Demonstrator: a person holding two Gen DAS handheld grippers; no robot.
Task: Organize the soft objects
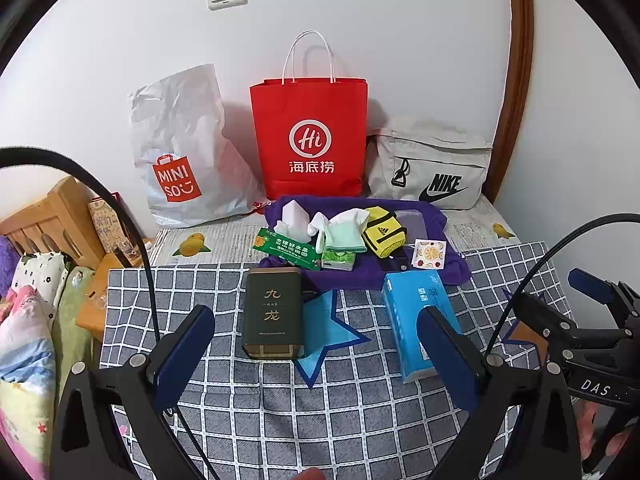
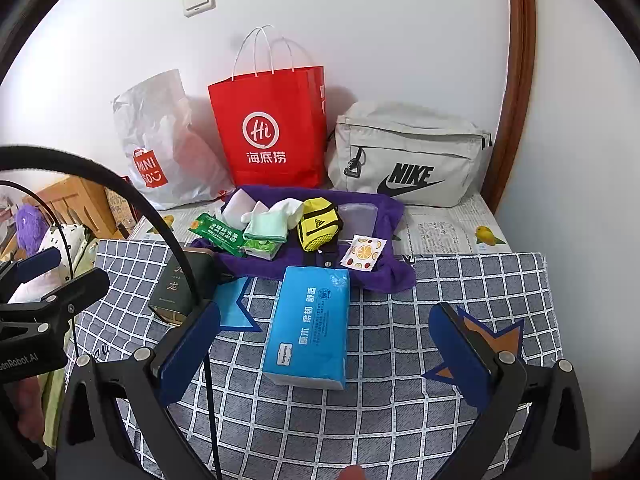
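A purple towel (image 1: 436,268) (image 2: 384,276) lies at the back of the table with small soft things on it: mint socks (image 1: 344,236) (image 2: 266,226), a yellow pouch (image 1: 386,232) (image 2: 320,224), white cloth (image 1: 294,216), green tissue packs (image 1: 286,249) (image 2: 218,233) and a fruit-print sachet (image 1: 429,254) (image 2: 363,253). A blue tissue pack (image 1: 418,320) (image 2: 310,328) lies in front. My left gripper (image 1: 316,328) is open and empty above the checked cloth. My right gripper (image 2: 326,332) is open and empty, the blue pack between its fingers' line of sight.
A dark green tin (image 1: 273,314) (image 2: 182,286) lies left of the blue pack. Against the wall stand a Miniso plastic bag (image 1: 184,152) (image 2: 156,144), a red paper bag (image 1: 310,136) (image 2: 272,128) and a grey Nike bag (image 1: 432,168) (image 2: 408,156). Bedding (image 1: 28,320) lies left.
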